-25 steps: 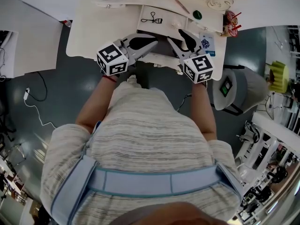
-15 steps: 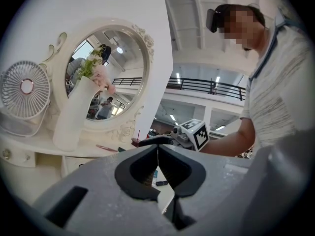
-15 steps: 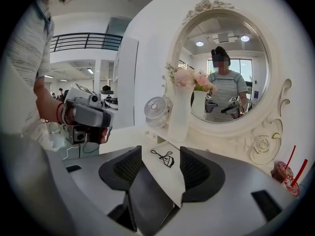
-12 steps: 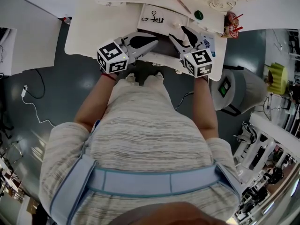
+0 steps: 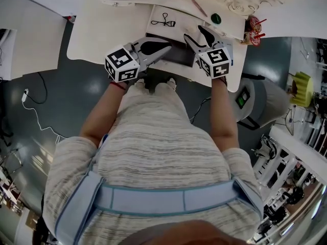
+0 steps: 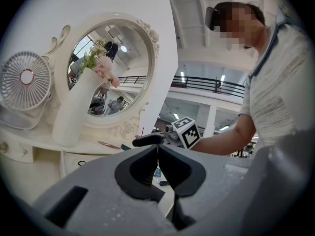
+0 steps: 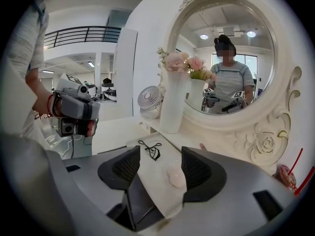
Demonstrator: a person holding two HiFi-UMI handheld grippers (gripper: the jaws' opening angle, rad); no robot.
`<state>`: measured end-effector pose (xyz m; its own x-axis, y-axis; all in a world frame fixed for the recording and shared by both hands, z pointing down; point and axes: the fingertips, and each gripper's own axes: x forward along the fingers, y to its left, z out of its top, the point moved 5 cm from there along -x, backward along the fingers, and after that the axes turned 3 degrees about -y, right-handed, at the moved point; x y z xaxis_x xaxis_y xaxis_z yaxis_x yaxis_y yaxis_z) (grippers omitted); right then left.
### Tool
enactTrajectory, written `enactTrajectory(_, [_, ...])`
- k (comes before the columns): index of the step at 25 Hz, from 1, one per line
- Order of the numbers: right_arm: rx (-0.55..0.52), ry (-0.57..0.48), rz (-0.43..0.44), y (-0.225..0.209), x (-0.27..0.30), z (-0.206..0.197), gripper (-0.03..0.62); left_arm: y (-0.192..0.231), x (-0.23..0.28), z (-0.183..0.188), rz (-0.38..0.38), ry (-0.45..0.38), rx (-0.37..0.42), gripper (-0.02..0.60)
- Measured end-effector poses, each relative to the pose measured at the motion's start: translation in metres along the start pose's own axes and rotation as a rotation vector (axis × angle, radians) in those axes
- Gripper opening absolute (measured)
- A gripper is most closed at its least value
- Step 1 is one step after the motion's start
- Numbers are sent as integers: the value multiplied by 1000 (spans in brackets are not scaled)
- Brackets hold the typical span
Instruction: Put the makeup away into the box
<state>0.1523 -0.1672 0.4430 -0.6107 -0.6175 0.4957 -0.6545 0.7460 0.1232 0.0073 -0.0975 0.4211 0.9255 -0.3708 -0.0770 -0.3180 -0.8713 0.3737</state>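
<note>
Looking down in the head view, we see the left gripper (image 5: 162,48) and the right gripper (image 5: 195,33) side by side over the front edge of a white table (image 5: 102,29), at upper centre of the frame. A dark box (image 5: 181,55) lies between and beneath them. Just above it, a white panel (image 5: 179,27) carries a curler (image 5: 163,19). A green disc (image 5: 216,18) and a pencil (image 5: 199,7) lie on the table farther to the upper right.

In the left gripper view we find the jaws together, pad against pad, with nothing between them. A fan (image 6: 24,82), a vase (image 6: 78,112) and a mirror (image 6: 115,68) fill the left half of that frame.

In the right gripper view the jaws stand wide apart and have just been opening, and nothing is pressed between them. Through the gap we see the panel, with a pink puff (image 7: 175,175) at lower centre and the curler beyond it. Both lie outside the box, whose dark edge shows at the bottom of that frame.
</note>
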Motion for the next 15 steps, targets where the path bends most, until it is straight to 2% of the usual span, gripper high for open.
enactTrajectory(15, [23, 112, -30, -29, 34, -35, 224, 9, 7, -18, -21, 69, -29, 15])
